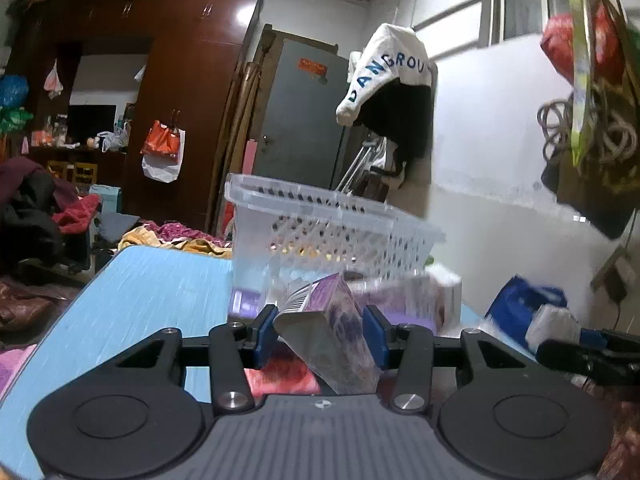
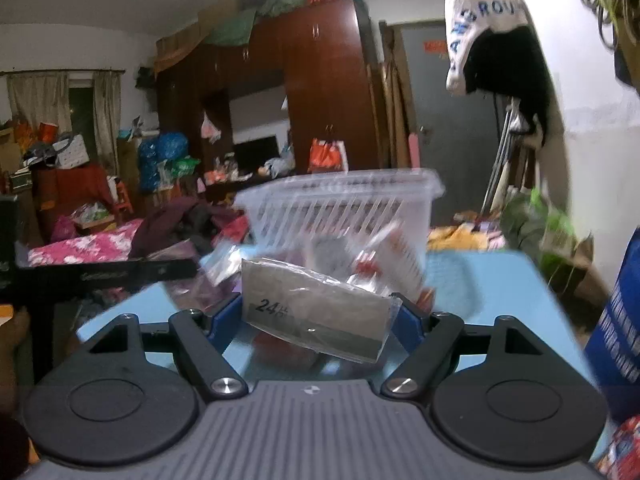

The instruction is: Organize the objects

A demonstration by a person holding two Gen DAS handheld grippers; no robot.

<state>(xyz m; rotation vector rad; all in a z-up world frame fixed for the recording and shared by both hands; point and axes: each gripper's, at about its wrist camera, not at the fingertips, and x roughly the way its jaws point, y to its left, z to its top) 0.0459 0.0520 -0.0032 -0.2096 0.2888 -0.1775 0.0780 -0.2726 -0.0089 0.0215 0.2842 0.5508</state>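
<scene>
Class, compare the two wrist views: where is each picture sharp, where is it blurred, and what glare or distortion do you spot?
Left wrist view: purple box fairly sharp, the pack behind it smeared; glare on the wardrobe; fisheye bends the table edge. Right wrist view: silver packet readable, the clear basket motion-blurred, dark corners from the lens.

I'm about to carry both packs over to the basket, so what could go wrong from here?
1. The purple box sits tilted between the left gripper fingers, so it could twist or slip out.
2. The clear-wrapped pack in the right gripper is slick and held at its ends; it might slide free.
3. The clear basket looks light, so a bump could shove it across the blue table.
</scene>
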